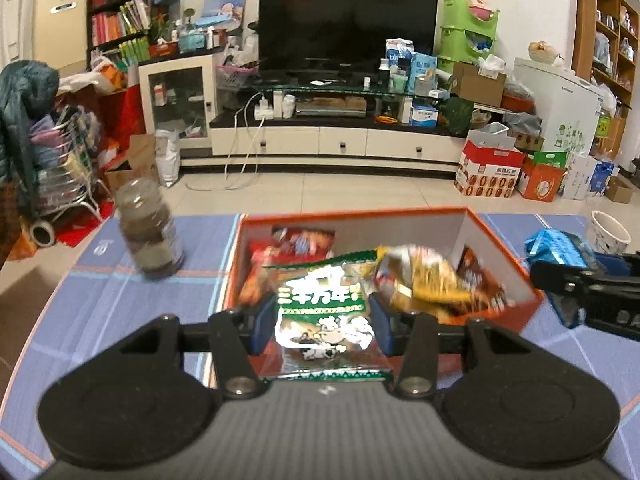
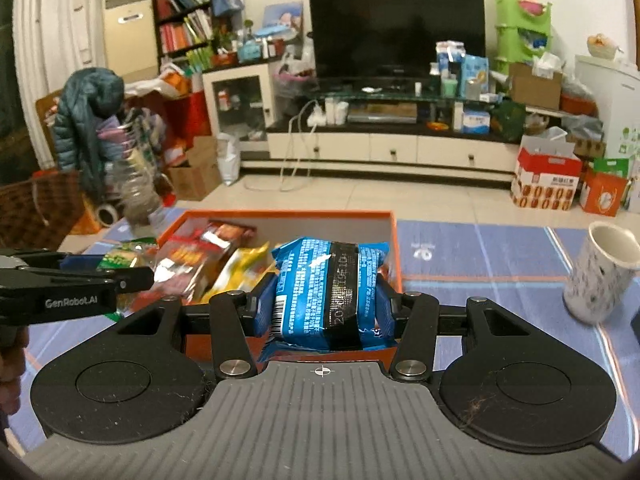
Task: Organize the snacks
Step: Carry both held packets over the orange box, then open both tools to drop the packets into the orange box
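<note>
Now both grippers carry snacks above the orange-walled cardboard box (image 1: pixel 500 264): left gripper (image 1: pixel 320 326) fingers pinch a green foil packet (image 1: pixel 324 320), right gripper (image 2: pixel 325 304) fingers pinch a blue plastic packet (image 2: pixel 320 280), likely to drop in.

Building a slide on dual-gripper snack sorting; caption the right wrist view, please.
Right gripper shut on a blue snack packet above the orange box of snacks.

the desk (image 1: pixel 100 280) wears a blue cover crossed by pale and orange lines. an orange box (image 1: pixel 500 248) of snack packets sits on it, a brown jar (image 1: pixel 150 236) to its left and a white patterned cup (image 2: pixel 600 276) to its right.
</note>
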`<act>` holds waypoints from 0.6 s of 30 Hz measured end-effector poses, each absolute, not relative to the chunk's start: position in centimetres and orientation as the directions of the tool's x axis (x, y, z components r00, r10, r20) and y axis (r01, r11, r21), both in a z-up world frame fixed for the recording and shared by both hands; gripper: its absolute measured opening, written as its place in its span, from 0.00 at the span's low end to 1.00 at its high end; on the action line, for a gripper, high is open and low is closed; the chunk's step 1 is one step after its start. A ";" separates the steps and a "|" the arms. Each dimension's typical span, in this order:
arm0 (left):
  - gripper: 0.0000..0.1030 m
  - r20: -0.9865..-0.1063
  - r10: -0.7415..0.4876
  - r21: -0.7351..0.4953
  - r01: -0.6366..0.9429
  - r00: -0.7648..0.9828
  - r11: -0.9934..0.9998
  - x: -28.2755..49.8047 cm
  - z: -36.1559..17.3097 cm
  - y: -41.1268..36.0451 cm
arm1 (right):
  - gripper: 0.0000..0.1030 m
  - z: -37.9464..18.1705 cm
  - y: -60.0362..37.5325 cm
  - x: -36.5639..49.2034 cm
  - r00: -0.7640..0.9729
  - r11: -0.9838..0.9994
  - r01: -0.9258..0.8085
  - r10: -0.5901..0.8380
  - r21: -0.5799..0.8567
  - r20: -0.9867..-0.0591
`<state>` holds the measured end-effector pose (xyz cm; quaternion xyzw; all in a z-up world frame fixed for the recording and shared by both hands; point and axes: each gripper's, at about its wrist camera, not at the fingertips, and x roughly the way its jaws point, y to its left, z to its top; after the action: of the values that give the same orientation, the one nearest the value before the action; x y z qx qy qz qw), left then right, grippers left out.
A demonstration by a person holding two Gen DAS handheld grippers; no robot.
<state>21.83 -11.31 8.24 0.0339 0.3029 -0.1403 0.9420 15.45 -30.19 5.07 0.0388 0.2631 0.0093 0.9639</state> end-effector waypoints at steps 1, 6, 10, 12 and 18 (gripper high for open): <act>0.46 -0.584 -0.240 -0.021 0.280 0.776 0.960 23.0 8.3 -11.9 | 0.35 5.3 -30.4 16.9 0.860 0.997 0.001 0.040 0.081 -0.508; 0.49 -0.637 -0.212 0.021 0.291 0.741 0.956 28.4 7.2 -15.2 | 0.39 4.9 -30.2 23.5 0.832 1.000 -0.001 0.015 0.026 -0.554; 0.91 -0.610 -0.202 0.024 0.273 0.766 0.962 27.6 7.9 -15.1 | 0.68 5.5 -30.7 23.7 0.848 0.998 0.051 -0.018 0.048 -0.530; 0.99 -0.575 -0.199 0.026 0.260 0.794 0.965 25.6 8.6 -14.2 | 0.87 6.4 -31.0 21.2 0.874 0.995 0.061 -0.014 0.081 -0.486; 0.99 -0.582 -0.194 -0.043 0.209 0.790 0.977 17.9 8.5 -9.8 | 0.94 6.5 -30.2 11.7 0.873 0.991 0.085 -0.026 0.100 -0.487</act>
<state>17.91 -9.77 8.46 0.0118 0.3063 -0.1065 0.9459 11.65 -30.15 6.49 0.0590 0.2502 -0.0287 0.9660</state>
